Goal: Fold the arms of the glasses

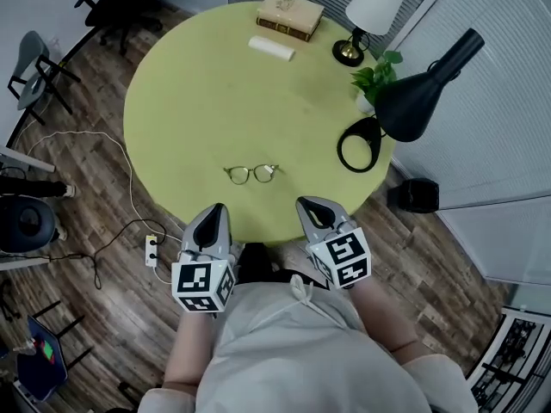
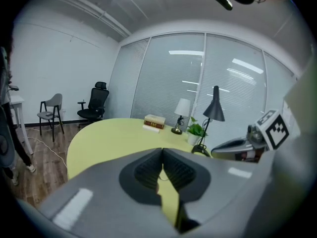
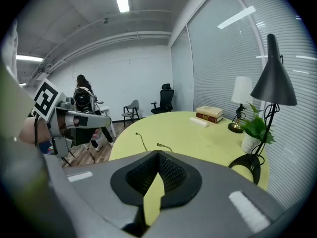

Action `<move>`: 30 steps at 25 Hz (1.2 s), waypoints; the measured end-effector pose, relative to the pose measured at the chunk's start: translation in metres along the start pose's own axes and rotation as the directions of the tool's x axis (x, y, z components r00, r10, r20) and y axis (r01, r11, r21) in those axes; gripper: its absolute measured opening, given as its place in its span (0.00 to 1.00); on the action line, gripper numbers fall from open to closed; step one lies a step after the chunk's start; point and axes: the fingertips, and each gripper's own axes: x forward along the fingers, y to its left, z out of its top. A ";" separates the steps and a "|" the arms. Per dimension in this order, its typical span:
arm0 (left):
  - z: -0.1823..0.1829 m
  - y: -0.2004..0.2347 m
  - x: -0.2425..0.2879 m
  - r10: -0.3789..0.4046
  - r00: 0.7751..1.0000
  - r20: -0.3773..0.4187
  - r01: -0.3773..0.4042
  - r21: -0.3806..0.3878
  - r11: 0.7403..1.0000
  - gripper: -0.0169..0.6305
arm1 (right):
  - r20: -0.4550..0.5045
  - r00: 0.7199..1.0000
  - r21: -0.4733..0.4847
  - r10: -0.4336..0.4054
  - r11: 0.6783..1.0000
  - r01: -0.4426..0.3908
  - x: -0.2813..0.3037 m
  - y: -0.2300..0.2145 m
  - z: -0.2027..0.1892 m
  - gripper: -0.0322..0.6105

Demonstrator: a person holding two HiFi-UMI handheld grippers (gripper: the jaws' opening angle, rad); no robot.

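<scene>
The glasses (image 1: 251,174) lie on the round yellow-green table (image 1: 198,101) near its front edge, arms unfolded and pointing toward me. Their two thin arm ends (image 3: 142,141) show just past the jaws in the right gripper view. My left gripper (image 1: 215,210) hovers at the table's edge, left of and nearer than the glasses, with its jaws together and nothing between them (image 2: 162,150). My right gripper (image 1: 308,205) is level with it on the right, also shut and empty (image 3: 158,153). Neither touches the glasses.
At the back of the table are stacked books (image 1: 290,14), a white case (image 1: 272,47) and a small white-shaded lamp (image 1: 372,11). On the right stand a potted plant (image 1: 376,77) and a black desk lamp (image 1: 417,97) with a ring base (image 1: 360,144). A power strip (image 1: 151,250) and cable lie on the floor.
</scene>
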 end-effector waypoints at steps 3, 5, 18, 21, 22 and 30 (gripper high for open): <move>0.008 0.017 0.024 -0.022 1.000 -0.018 0.022 0.005 1.000 0.04 | -0.029 0.999 0.032 -0.032 0.999 0.032 0.020 -0.016 0.006 0.05; 0.009 0.027 0.038 -0.042 0.999 -0.033 0.042 0.005 0.999 0.04 | -0.048 0.998 0.043 -0.048 0.998 0.050 0.033 -0.023 0.006 0.05; -0.014 0.070 0.098 -0.066 0.991 -0.116 0.064 -0.022 0.998 0.04 | -0.225 0.974 -0.057 -0.003 0.998 -0.009 0.114 -0.041 -0.030 0.12; -0.024 0.079 0.107 -0.051 0.991 -0.126 0.046 -0.044 0.998 0.04 | -0.271 0.962 -0.101 0.033 0.993 -0.063 0.128 -0.046 -0.041 0.21; -0.028 0.081 0.109 -0.046 0.991 -0.128 0.039 -0.052 0.998 0.04 | -0.286 0.957 -0.117 0.040 0.990 -0.076 0.131 -0.047 -0.044 0.22; -0.042 0.093 0.121 0.022 0.992 -0.127 -0.030 -0.060 0.998 0.04 | -0.354 0.926 -0.295 0.133 0.924 -0.245 0.156 -0.048 -0.044 0.24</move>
